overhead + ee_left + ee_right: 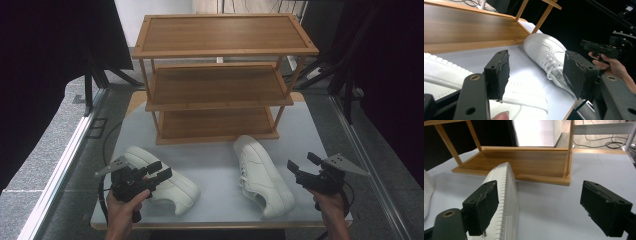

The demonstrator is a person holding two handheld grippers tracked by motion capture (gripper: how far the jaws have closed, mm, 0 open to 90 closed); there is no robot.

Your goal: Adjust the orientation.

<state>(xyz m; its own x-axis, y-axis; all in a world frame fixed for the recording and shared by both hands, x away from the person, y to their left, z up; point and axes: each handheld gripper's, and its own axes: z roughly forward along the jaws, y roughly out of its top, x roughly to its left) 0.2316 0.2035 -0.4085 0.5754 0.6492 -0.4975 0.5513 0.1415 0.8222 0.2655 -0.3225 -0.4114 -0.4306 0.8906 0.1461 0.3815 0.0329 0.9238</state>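
Note:
Two white sneakers lie on the white table in front of a three-shelf wooden rack [220, 85]. The left sneaker [175, 187] lies on its side under my left gripper [161, 170], which hovers open just above it with nothing between its pads [500, 72]. In the left gripper view that sneaker [524, 100] lies below the jaws and the right sneaker [546, 53] farther off. The right sneaker [262, 175] lies left of my right gripper [302, 161], also open and empty. In the right gripper view its ribbed sole [507, 195] stands beside the left pad [484, 207].
The rack's bottom shelf [524, 161] rests on the table just behind the sneakers; all its shelves are bare. The table's front edge [220, 225] runs close below both shoes. Metal rails [65, 160] and dark stands flank the table. The other hand's gripper [599, 47] shows far off.

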